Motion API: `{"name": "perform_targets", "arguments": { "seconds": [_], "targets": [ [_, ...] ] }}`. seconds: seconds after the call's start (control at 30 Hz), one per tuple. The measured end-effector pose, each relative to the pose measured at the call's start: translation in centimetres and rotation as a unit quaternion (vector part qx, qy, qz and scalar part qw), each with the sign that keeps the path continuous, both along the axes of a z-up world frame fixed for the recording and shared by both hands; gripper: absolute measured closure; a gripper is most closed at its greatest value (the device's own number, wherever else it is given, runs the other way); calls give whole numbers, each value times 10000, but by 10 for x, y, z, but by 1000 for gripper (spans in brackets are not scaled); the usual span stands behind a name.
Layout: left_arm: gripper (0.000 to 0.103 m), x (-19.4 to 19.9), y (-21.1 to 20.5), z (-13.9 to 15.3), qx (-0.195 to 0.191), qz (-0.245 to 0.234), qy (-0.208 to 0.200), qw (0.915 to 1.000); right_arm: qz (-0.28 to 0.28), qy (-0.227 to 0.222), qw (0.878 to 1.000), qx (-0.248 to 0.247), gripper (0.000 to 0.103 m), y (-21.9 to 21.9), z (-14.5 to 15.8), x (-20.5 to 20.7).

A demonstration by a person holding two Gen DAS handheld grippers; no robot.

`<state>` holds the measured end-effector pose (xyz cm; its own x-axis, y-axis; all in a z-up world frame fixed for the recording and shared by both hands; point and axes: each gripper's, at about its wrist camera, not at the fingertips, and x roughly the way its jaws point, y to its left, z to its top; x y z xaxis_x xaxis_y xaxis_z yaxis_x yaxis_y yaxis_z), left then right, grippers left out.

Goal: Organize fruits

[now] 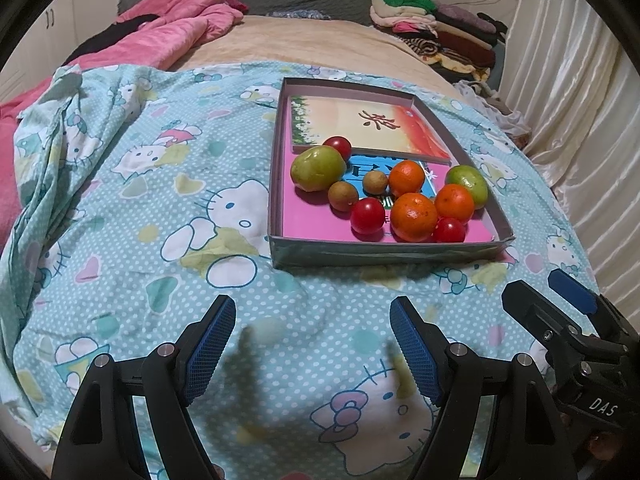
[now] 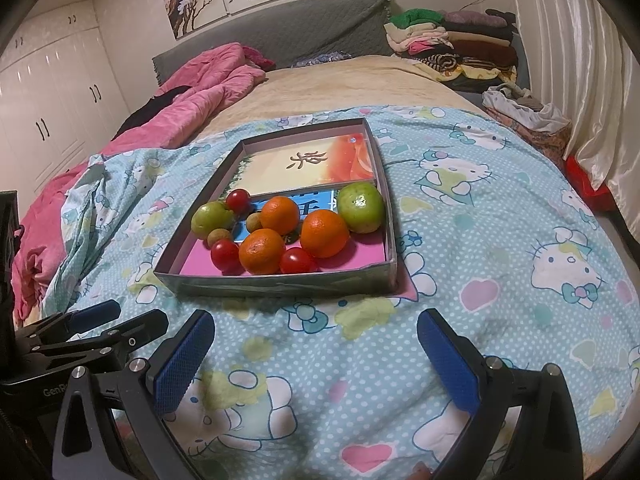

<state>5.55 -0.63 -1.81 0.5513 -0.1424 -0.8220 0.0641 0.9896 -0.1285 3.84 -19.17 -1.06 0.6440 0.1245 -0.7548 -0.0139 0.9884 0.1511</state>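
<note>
A shallow grey box [image 1: 384,255] [image 2: 280,283] lies on a blue cartoon-cat sheet [image 1: 132,216] [image 2: 480,240]. In its near half sit three oranges [image 1: 413,217] [image 2: 262,251], two green fruits [image 1: 317,168] [image 2: 361,207], three red tomatoes [image 1: 367,215] [image 2: 297,261] and two small brown fruits [image 1: 343,196] [image 2: 219,236]. My left gripper [image 1: 314,324] hovers open over the sheet, short of the box, empty. My right gripper [image 2: 316,340] is open and empty too, beside it. Each shows at the edge of the other's view [image 1: 560,312] [image 2: 100,324].
A printed card [image 1: 360,124] [image 2: 308,166] lies in the box's far half. A pink quilt [image 1: 176,32] [image 2: 192,92] is bunched at the back left. Folded clothes [image 1: 436,24] [image 2: 452,40] are stacked at the back right. A white curtain [image 1: 580,80] hangs along the right.
</note>
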Motion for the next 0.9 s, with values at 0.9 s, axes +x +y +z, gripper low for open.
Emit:
{"name": "perform_targets", "arguments": {
  "seconds": [0.9],
  "targets": [
    [22, 5, 3, -1, 52, 73, 63, 9999, -103, -7, 9999, 25, 1, -4, 1, 2]
  ]
}}
